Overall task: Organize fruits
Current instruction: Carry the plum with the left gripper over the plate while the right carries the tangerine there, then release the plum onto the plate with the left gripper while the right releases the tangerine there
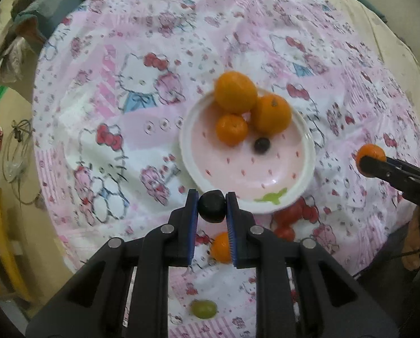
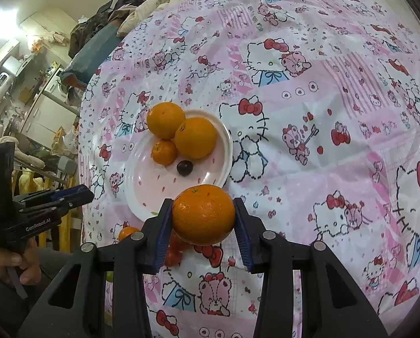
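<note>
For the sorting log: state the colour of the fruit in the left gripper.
Dark purple-black grape, clearest in the left wrist view.

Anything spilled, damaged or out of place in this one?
Nothing spilled or damaged. A green grape, a small orange and red fruit lie on the cloth outside the plate, apparently just unsorted.

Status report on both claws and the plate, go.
Left claw shut on dark grape. Right claw shut on orange. Plate holds three oranges, one grape. Path clear.
</note>
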The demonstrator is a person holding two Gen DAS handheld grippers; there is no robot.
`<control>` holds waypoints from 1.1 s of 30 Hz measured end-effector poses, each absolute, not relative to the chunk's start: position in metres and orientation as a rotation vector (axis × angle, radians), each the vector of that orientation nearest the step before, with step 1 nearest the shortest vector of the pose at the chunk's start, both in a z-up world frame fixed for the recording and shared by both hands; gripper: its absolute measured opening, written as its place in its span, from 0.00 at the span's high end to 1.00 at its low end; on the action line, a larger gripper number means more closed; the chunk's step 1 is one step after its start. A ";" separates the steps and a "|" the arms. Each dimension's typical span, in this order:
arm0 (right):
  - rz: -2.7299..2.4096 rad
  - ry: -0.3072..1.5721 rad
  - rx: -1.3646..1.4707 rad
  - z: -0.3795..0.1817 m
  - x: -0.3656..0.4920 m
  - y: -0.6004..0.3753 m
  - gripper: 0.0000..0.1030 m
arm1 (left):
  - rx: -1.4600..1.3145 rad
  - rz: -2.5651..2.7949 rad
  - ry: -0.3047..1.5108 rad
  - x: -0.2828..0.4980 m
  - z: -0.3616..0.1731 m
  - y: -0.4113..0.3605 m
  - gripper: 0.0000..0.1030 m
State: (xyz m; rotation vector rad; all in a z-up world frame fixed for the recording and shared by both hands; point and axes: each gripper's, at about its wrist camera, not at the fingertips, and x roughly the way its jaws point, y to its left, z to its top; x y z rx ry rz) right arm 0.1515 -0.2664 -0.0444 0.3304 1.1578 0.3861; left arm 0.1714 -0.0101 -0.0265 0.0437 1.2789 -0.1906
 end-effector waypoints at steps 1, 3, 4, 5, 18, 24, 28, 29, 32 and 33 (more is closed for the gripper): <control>0.388 1.157 0.332 -0.044 0.154 -0.267 0.58 | 0.041 -0.183 1.273 0.175 -0.025 -0.008 0.85; 0.394 1.152 0.338 -0.042 0.159 -0.268 0.58 | 0.011 -0.166 1.260 0.181 -0.023 -0.002 0.85; 0.401 1.147 0.338 -0.040 0.164 -0.268 0.58 | -0.009 -0.152 1.258 0.185 -0.023 0.001 0.85; 0.405 1.145 0.336 -0.040 0.167 -0.268 0.58 | -0.032 -0.143 1.262 0.189 -0.025 0.003 0.85; 0.458 1.217 0.269 -0.064 0.202 -0.239 0.58 | -0.076 -0.148 1.282 0.220 -0.061 -0.019 0.85; 0.474 1.253 0.224 -0.081 0.217 -0.227 0.58 | -0.044 -0.140 1.283 0.237 -0.080 -0.028 0.85; 0.460 1.271 0.213 -0.093 0.223 -0.223 0.58 | -0.032 -0.153 1.288 0.244 -0.093 -0.031 0.85; 0.460 1.274 0.215 -0.095 0.223 -0.223 0.58 | -0.036 -0.154 1.286 0.244 -0.095 -0.032 0.85; 0.452 1.276 0.217 -0.100 0.223 -0.224 0.57 | -0.033 -0.157 1.272 0.244 -0.097 -0.035 0.84; 0.451 1.277 0.223 -0.100 0.223 -0.224 0.57 | -0.025 -0.164 1.270 0.244 -0.098 -0.036 0.84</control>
